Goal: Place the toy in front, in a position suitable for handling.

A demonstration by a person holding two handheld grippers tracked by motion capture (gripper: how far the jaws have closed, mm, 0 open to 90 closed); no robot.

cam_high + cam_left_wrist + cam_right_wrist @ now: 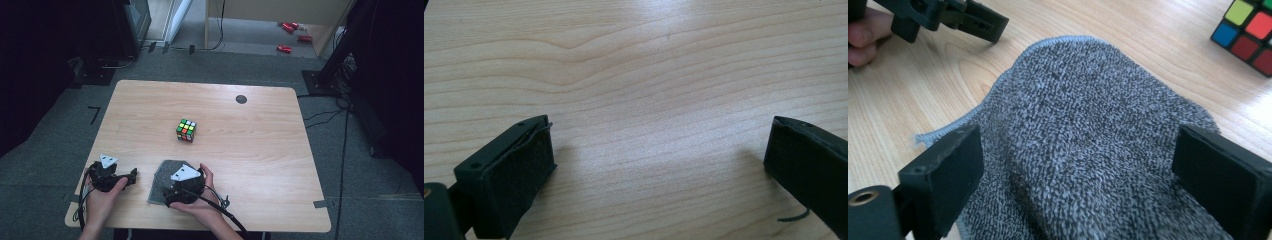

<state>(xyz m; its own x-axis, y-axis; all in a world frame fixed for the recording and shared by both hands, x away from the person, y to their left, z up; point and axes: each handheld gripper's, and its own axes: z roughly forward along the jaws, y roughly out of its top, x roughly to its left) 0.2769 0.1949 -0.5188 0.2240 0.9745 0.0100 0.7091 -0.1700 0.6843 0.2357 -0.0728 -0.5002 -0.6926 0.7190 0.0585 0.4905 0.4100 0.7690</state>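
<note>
A grey knitted cloth (161,176) lies rumpled on the wooden table (260,155) near its front edge. My right gripper (175,182) rests over it, held in a hand. In the right gripper view this gripper (1078,145) is open, its jaws wide apart with the cloth (1088,80) humped up between them. A colourful puzzle cube (185,130) sits at the table's middle, beyond the cloth, and the cube (1248,35) is also at top right in that view. My left gripper (131,176) stands open to the left of the cloth, with bare wood (634,60) between its jaws (661,135).
A dark round spot (241,99) marks the table's far side. Red objects (290,35) lie on the floor beyond the table, near a wooden frame. Cables (330,115) run along the floor at the right. The other gripper (968,17) is close to the cloth's edge.
</note>
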